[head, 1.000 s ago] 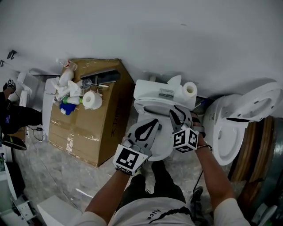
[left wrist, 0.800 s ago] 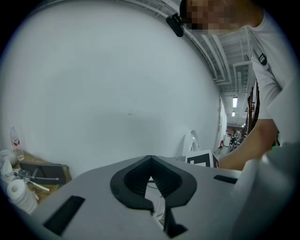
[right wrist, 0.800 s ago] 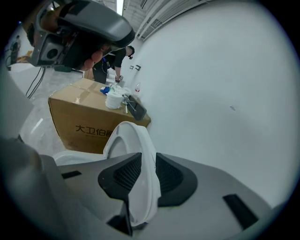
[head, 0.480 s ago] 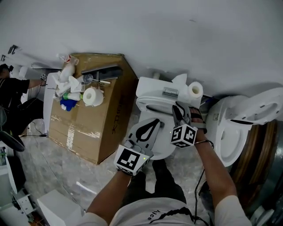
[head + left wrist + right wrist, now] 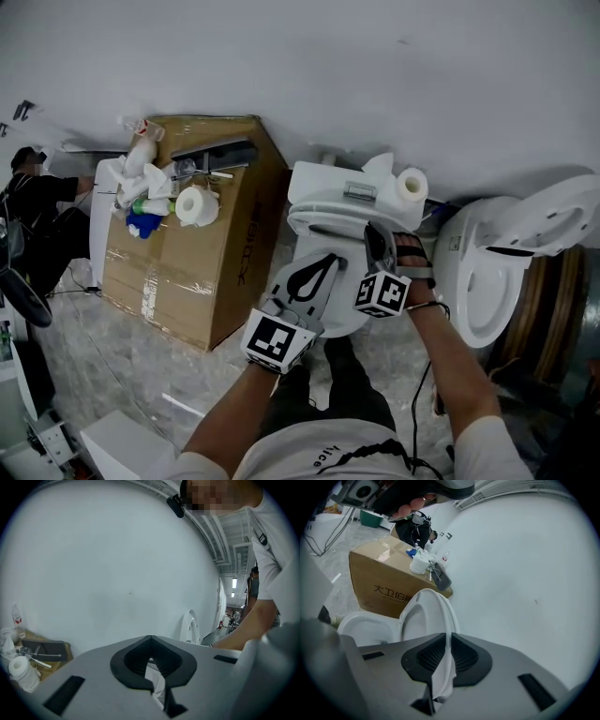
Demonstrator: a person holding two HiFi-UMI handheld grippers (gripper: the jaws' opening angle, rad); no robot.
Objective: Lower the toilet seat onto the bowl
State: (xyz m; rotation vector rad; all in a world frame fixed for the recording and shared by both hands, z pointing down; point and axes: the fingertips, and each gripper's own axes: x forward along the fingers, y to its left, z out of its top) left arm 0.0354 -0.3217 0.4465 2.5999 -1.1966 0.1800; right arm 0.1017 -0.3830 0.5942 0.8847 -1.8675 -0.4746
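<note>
A white toilet stands at the middle of the head view, its seat [image 5: 323, 225] raised near the tank [image 5: 323, 187]. In the right gripper view the seat [image 5: 423, 616] stands upright over the bowl [image 5: 365, 627]. Its rim runs between the jaws of my right gripper [image 5: 449, 638], which have just been closing and now pinch it. From above, my right gripper [image 5: 378, 242] sits at the seat's right edge. My left gripper [image 5: 317, 270] hovers over the bowl's front with its jaws together and nothing held. In its own view, my left gripper [image 5: 150, 639] points at the white wall.
A cardboard box [image 5: 216, 272] stands left of the toilet, with a paper roll [image 5: 195, 206] and bottles [image 5: 141, 159] on top. Another paper roll [image 5: 410, 187] sits on the tank. A second toilet [image 5: 487, 272] stands close on the right. A person [image 5: 37, 225] is at far left.
My right gripper has dropped slightly and rolled, and its jaws have closed onto the seat rim. The left gripper has stayed put. The person at far left has shifted.
</note>
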